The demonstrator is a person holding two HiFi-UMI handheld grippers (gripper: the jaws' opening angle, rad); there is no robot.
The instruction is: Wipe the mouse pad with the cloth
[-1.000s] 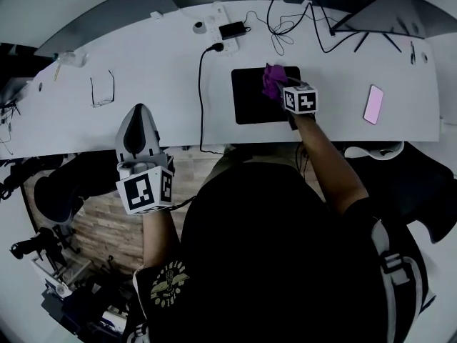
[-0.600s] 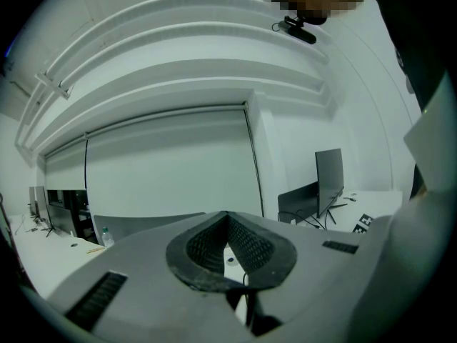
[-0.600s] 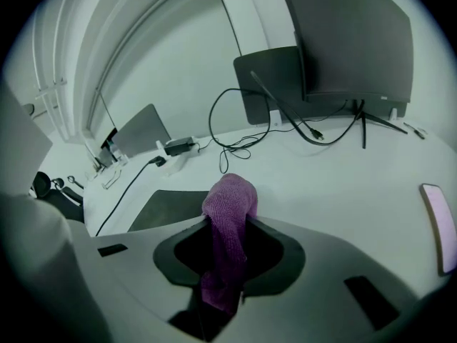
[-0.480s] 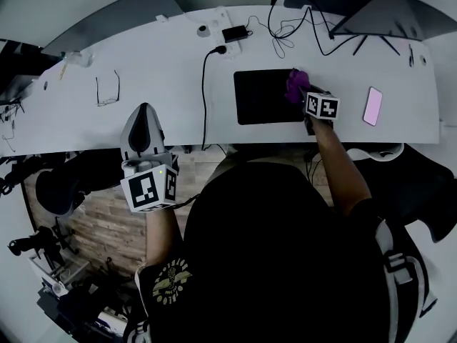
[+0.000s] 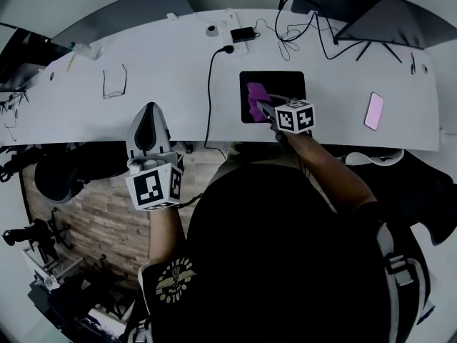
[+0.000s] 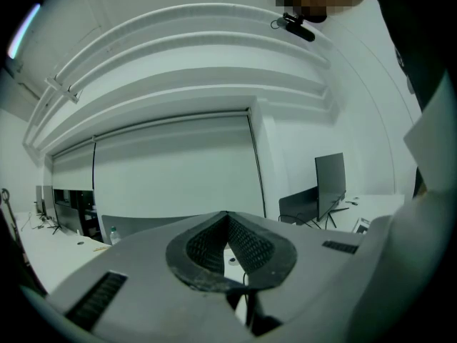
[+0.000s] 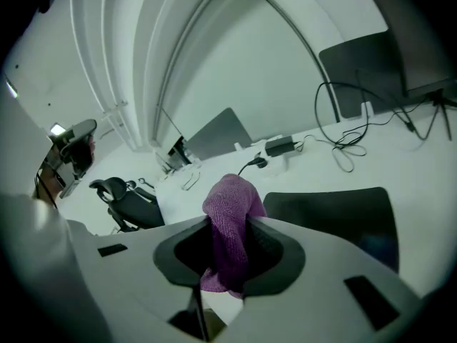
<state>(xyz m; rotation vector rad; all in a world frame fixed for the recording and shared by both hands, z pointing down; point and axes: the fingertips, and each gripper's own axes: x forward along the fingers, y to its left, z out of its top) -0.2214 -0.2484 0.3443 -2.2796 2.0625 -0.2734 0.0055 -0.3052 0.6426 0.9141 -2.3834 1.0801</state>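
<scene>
A black mouse pad (image 5: pixel 289 84) lies on the white desk (image 5: pixel 171 84), ahead of the person. A purple cloth (image 5: pixel 255 98) rests on the pad's left half, and my right gripper (image 5: pixel 264 108) is shut on it, low over the pad's near edge. In the right gripper view the cloth (image 7: pixel 230 220) bulges up between the jaws of the right gripper (image 7: pixel 228 252), with the pad (image 7: pixel 335 216) to the right. My left gripper (image 5: pixel 148 116) hangs off the desk's near edge to the left. In its own view the left gripper (image 6: pixel 228 245) is shut and holds nothing.
Glasses (image 5: pixel 114 83) lie at the left of the desk. A pink phone (image 5: pixel 373 111) sits right of the pad. A power strip with a charger (image 5: pixel 239 34) and loose cables (image 5: pixel 300 27) lie behind the pad, and a black cable (image 5: pixel 210 91) runs along its left.
My right gripper has swept the cloth from the pad's upper right corner across to its left half. The left gripper has stayed where it was.
</scene>
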